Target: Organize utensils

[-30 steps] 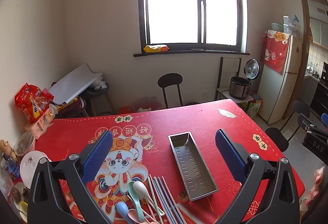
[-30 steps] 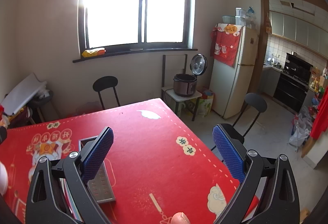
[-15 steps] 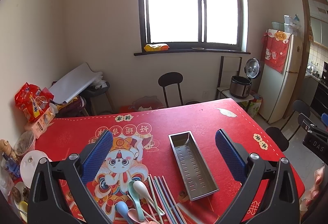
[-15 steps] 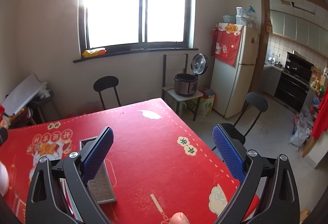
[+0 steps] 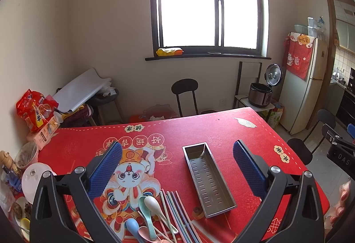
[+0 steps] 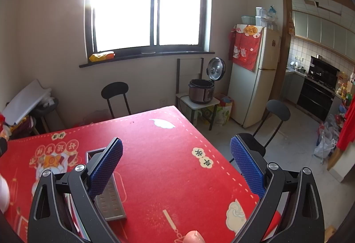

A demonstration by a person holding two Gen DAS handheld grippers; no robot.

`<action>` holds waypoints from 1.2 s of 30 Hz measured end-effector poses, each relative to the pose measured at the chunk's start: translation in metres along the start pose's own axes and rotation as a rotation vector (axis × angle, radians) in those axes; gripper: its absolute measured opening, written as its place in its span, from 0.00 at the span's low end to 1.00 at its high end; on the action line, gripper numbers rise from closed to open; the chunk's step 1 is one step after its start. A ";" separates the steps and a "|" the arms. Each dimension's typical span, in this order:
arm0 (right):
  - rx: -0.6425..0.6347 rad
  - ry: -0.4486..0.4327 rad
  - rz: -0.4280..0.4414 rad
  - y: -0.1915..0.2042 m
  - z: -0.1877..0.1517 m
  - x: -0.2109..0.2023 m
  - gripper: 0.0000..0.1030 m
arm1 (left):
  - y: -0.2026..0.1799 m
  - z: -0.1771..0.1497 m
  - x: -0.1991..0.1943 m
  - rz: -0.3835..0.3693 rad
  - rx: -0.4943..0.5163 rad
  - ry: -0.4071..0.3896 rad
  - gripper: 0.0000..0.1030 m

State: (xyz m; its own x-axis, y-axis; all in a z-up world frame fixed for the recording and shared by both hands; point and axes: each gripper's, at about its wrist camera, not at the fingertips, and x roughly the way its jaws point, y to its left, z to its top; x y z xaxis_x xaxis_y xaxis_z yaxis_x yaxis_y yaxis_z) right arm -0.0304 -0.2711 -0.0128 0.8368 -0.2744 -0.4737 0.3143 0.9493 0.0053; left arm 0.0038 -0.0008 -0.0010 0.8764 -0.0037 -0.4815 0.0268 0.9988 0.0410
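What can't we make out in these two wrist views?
- Spoons and chopsticks: left wrist view, near ends cut off by the bottom edge; exact count unclear.
- Metal tray: right wrist view, mostly hidden behind the right gripper's left finger; the left wrist view shows it empty.
- Utensils: right wrist view, only a sliver behind that finger.
- Dishes at the table's left edge: left wrist view, distorted at the rim, contents unreadable.

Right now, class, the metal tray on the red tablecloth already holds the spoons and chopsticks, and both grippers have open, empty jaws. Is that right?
Not quite. The left wrist view shows the metal tray empty; the spoons and chopsticks lie on the red tablecloth beside it. The rest holds: the left gripper and right gripper both have open, empty jaws.
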 end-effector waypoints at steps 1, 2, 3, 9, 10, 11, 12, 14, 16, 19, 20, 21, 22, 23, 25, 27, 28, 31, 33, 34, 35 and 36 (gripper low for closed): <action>0.000 0.000 0.000 0.000 0.000 0.000 0.91 | 0.000 0.000 0.000 -0.001 -0.001 0.000 0.95; 0.001 0.000 -0.001 0.000 -0.001 0.000 0.91 | -0.001 0.000 0.000 -0.002 0.000 0.000 0.95; 0.001 0.000 0.000 0.000 -0.001 0.000 0.91 | -0.001 -0.001 0.000 -0.002 0.000 0.000 0.95; 0.001 0.001 -0.001 0.000 -0.001 0.000 0.91 | 0.000 -0.001 -0.001 -0.002 -0.002 0.001 0.95; 0.001 0.001 -0.001 0.000 -0.001 0.000 0.91 | 0.000 -0.001 -0.001 -0.001 -0.004 0.002 0.95; 0.001 0.001 0.000 0.000 -0.001 0.000 0.91 | 0.000 -0.001 -0.001 -0.001 -0.005 0.003 0.95; 0.002 0.001 0.000 0.000 -0.001 0.000 0.91 | 0.001 -0.001 -0.001 -0.003 -0.006 0.003 0.95; 0.002 0.001 -0.001 0.000 -0.001 0.000 0.91 | 0.001 -0.001 -0.002 -0.004 -0.006 0.004 0.95; 0.002 0.001 0.000 0.000 -0.001 0.000 0.91 | 0.002 -0.002 -0.002 -0.004 -0.005 0.002 0.95; 0.002 0.002 0.000 0.000 -0.001 0.000 0.91 | 0.001 -0.003 -0.003 -0.005 -0.004 0.001 0.95; 0.002 0.003 0.000 0.000 -0.001 0.000 0.91 | 0.001 -0.003 -0.003 -0.005 -0.004 0.002 0.95; 0.003 0.003 0.000 0.000 -0.001 0.000 0.91 | 0.001 -0.003 -0.003 -0.004 -0.003 0.003 0.95; 0.003 0.003 0.000 0.000 -0.001 0.000 0.91 | 0.001 -0.004 -0.003 -0.004 -0.003 0.004 0.95; 0.002 0.003 0.000 0.000 -0.001 0.000 0.91 | 0.001 -0.003 -0.002 -0.003 -0.003 0.003 0.95; 0.003 0.004 0.000 0.000 -0.002 0.000 0.91 | 0.001 -0.003 -0.003 -0.004 -0.004 0.003 0.95; 0.003 0.004 0.000 0.000 -0.002 0.000 0.91 | 0.001 -0.003 -0.003 -0.003 -0.003 0.003 0.95; 0.003 0.004 0.000 0.000 -0.002 0.000 0.91 | 0.001 -0.003 -0.003 -0.003 -0.003 0.003 0.95; 0.004 0.006 0.000 0.000 -0.002 0.001 0.91 | 0.002 -0.002 -0.002 -0.011 -0.005 0.009 0.95; 0.004 0.010 0.004 0.000 -0.003 0.001 0.91 | 0.003 -0.002 -0.001 -0.016 -0.011 0.014 0.95; 0.005 0.014 0.006 0.000 -0.005 0.002 0.91 | 0.004 -0.002 -0.001 -0.014 -0.015 0.016 0.95; 0.005 0.019 0.008 0.001 -0.007 0.003 0.91 | 0.005 -0.002 0.000 -0.013 -0.020 0.019 0.95; 0.005 0.025 0.010 0.001 -0.008 0.004 0.91 | 0.007 -0.001 0.001 -0.014 -0.025 0.024 0.95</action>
State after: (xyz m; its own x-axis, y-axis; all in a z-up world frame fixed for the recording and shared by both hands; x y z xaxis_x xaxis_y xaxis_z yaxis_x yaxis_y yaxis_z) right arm -0.0307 -0.2701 -0.0214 0.8288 -0.2606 -0.4952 0.3081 0.9512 0.0150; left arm 0.0045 0.0064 -0.0021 0.8643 -0.0170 -0.5027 0.0267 0.9996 0.0121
